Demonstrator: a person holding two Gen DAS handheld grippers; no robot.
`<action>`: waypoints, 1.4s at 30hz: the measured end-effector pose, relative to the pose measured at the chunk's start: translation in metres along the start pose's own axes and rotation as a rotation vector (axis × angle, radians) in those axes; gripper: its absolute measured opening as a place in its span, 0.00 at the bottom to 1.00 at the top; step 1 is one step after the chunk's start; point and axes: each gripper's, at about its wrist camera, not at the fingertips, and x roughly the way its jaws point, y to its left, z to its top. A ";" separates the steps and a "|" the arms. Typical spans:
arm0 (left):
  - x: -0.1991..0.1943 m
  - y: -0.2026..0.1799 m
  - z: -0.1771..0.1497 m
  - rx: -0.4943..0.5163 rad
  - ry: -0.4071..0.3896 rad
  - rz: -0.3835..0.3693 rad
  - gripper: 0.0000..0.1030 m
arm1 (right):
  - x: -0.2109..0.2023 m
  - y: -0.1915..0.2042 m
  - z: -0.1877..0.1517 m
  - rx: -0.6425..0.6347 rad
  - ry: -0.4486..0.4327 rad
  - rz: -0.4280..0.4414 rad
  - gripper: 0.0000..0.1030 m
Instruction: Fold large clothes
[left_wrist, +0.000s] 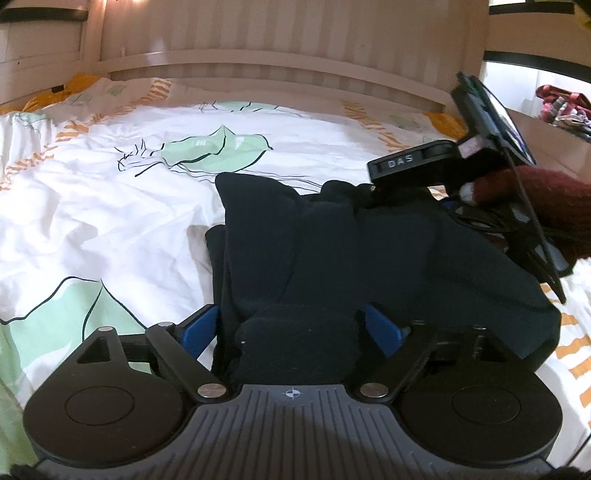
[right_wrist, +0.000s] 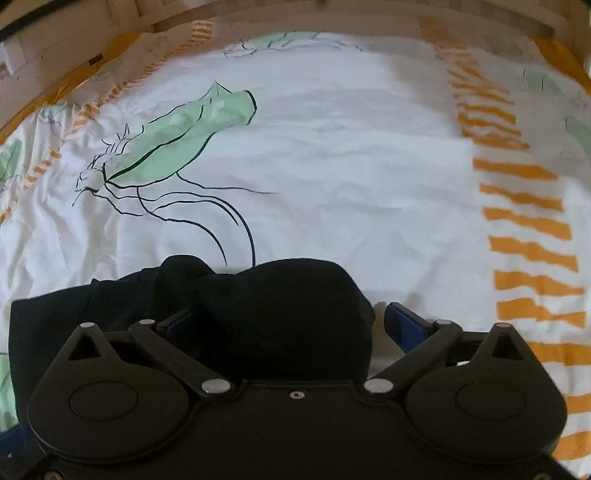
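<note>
A black garment (left_wrist: 369, 251) lies bunched and partly folded on the bed cover (left_wrist: 110, 221). In the left wrist view my left gripper (left_wrist: 291, 328) stands wide open, with a thick fold of the garment bulging between its blue fingers (left_wrist: 199, 328). In the right wrist view my right gripper (right_wrist: 291, 321) is open over another bulge of the black garment (right_wrist: 280, 291). White sheet shows between that bulge and the right-hand blue finger (right_wrist: 402, 325). A hand in a dark red sleeve (left_wrist: 535, 199) holds the right tool at the garment's far right corner.
The bed cover (right_wrist: 351, 166) is white with green leaf prints and orange stripes, and it is wrinkled. A slatted wooden headboard (left_wrist: 280, 59) runs along the far side. A pile of reddish cloth (left_wrist: 561, 103) sits on a surface at the far right.
</note>
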 end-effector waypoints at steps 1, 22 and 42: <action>-0.001 0.000 0.001 -0.002 0.001 -0.003 0.85 | -0.003 -0.003 -0.002 0.008 -0.015 0.017 0.98; -0.059 -0.012 0.022 0.011 -0.030 0.075 1.00 | -0.158 -0.001 -0.103 0.110 -0.338 0.075 1.00; -0.119 -0.057 0.053 0.015 0.013 0.185 1.00 | -0.236 0.021 -0.155 0.187 -0.375 -0.037 1.00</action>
